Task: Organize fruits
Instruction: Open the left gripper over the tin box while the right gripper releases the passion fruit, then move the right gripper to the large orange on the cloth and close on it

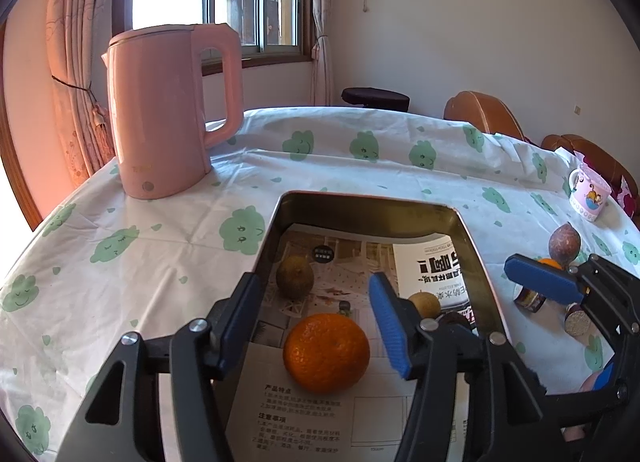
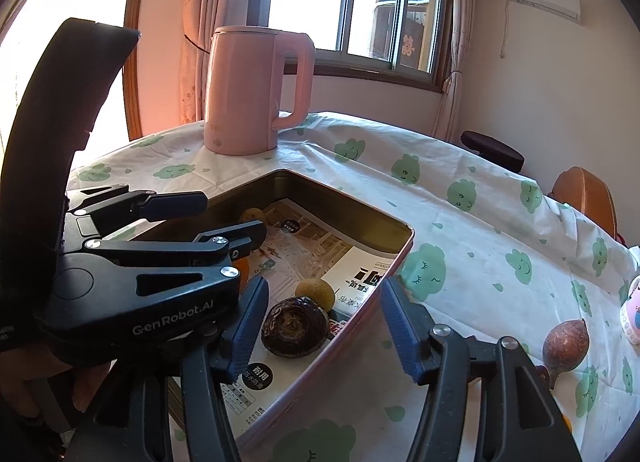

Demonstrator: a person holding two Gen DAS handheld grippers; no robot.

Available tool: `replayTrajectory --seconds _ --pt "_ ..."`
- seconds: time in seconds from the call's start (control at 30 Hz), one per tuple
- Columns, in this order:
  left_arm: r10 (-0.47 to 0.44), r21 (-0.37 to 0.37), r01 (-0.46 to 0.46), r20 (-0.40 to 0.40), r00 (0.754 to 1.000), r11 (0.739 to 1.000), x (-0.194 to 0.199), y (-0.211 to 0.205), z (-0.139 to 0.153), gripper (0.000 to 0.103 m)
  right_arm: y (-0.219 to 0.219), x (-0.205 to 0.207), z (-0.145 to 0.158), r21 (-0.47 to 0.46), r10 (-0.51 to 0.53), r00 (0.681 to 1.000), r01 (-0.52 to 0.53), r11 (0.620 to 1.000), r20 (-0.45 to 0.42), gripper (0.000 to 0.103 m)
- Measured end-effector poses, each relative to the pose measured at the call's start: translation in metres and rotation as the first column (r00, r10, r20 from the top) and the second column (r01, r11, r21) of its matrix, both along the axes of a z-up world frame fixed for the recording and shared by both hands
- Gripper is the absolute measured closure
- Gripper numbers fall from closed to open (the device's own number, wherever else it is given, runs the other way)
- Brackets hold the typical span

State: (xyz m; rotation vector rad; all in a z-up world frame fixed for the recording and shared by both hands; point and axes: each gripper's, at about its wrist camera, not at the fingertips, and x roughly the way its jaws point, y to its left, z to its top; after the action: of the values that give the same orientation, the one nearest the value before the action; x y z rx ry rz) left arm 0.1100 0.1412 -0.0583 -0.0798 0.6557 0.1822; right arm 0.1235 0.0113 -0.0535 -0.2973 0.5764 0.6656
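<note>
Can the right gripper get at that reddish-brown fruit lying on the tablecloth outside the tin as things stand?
Probably yes. The reddish-brown fruit lies in the open on the tablecloth, just right of the right gripper, whose jaws are open and hold nothing. Nothing stands between them; the tin is on the other side.

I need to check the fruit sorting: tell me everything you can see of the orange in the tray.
The orange is round, bright, with dimpled peel, and looks whole. It rests on the printed paper lining the metal tray, near the tray's close end. It sits between the open fingers of the left hand-held gripper, which do not press on it.
</note>
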Motion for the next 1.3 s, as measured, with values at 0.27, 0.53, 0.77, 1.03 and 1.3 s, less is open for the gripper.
replayTrajectory --seconds 0.27,0.53,0.77,1.03,1.3 --pt "0.034 -0.032 -0.032 0.073 0.997 0.999 -0.011 0.006 0.007 0.018 -0.012 -0.002 0.005 0.055 -0.022 1.0 0.021 0.998 0.022 0.033" --pt "0.008 -0.039 -0.003 0.128 0.992 0.999 -0.02 -0.015 0.014 0.018 -0.032 -0.006 0.01 0.096 -0.058 0.997 0.052 0.994 0.054 0.031" --pt "-0.061 -0.022 0.066 0.158 0.986 0.998 -0.024 -0.052 0.025 0.018 -0.098 -0.008 0.016 0.124 -0.155 0.986 0.147 0.981 0.057 0.031" --pt "-0.188 -0.012 0.191 0.113 0.976 0.982 -0.012 -0.111 0.019 0.018 -0.183 -0.002 0.008 0.102 -0.277 0.96 0.279 0.955 -0.025 0.031" --pt "-0.279 0.033 0.278 0.047 0.959 0.96 -0.005 -0.157 0.007 0.018 -0.212 0.012 -0.002 0.085 -0.317 0.941 0.328 0.941 -0.121 0.031"
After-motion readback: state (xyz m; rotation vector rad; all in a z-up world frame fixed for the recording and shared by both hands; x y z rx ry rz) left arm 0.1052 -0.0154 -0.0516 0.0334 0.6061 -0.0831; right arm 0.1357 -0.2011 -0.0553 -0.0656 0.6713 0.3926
